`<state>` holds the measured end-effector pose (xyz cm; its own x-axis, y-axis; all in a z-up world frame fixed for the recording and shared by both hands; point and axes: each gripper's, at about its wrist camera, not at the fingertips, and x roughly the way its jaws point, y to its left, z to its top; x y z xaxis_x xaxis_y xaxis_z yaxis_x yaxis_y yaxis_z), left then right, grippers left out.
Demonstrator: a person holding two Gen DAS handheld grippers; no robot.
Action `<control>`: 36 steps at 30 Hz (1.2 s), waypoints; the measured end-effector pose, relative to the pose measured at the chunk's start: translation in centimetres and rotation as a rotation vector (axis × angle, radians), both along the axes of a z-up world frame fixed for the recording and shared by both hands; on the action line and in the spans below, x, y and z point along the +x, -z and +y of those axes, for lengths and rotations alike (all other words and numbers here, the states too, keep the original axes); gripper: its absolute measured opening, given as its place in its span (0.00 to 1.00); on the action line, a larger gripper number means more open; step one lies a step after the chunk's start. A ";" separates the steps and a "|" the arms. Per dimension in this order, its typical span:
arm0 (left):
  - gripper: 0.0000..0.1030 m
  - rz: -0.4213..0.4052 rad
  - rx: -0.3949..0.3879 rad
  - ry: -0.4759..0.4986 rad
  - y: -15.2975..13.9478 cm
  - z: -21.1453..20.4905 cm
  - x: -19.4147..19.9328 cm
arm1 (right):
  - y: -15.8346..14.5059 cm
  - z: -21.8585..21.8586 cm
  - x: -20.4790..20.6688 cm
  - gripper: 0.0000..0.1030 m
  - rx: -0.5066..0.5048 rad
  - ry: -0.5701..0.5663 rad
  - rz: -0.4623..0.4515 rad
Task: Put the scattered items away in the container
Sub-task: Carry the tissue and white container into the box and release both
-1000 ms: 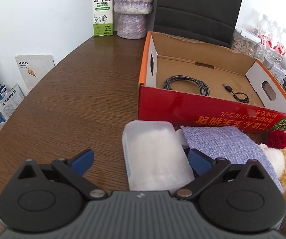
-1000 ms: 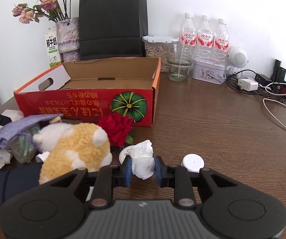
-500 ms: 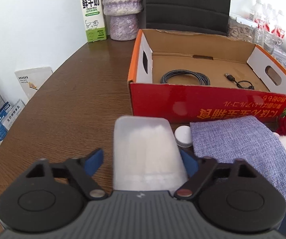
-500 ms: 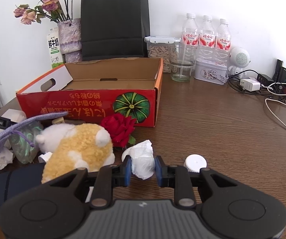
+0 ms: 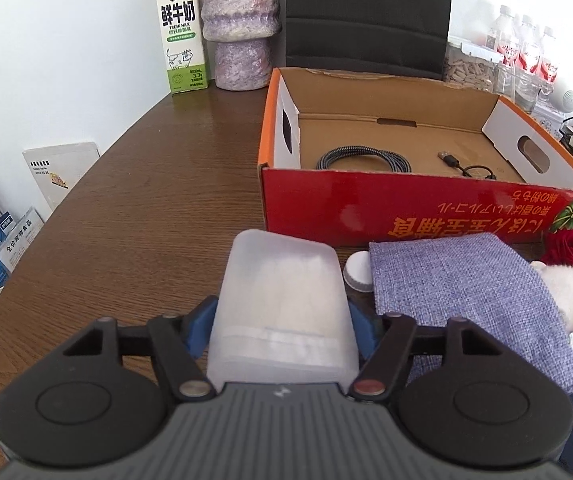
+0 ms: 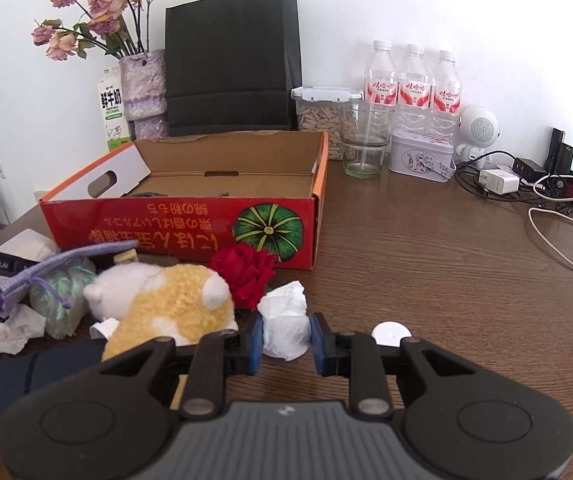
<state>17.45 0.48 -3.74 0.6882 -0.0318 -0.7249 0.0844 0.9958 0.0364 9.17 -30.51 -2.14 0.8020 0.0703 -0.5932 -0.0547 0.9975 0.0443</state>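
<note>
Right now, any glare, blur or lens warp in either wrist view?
Left wrist view: sharp, fisheye bends the table edge, dark corner vignette, soft sheen on the red cardboard box. Right wrist view: sharp, even daylight, bright white wall, water bottles lean with the warp, no blown-out glare.

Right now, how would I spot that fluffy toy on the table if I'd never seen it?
Find the red cardboard box. On the table just in front of it lies the plush toy, beside a red rose. It is the only furry thing there, yellow and white.
</note>
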 end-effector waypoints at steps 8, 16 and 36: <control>0.67 -0.043 -0.021 0.010 -1.1 0.4 -0.7 | -0.9 0.6 -0.3 0.22 -0.006 -0.006 -0.021; 0.66 -0.106 -0.058 -0.001 -3.1 0.7 -1.7 | -2.0 1.4 -0.4 0.22 -0.015 -0.023 -0.052; 0.67 -0.272 -0.192 0.104 -10.0 -3.7 1.4 | -7.8 4.8 5.2 0.22 -0.040 -0.092 -0.201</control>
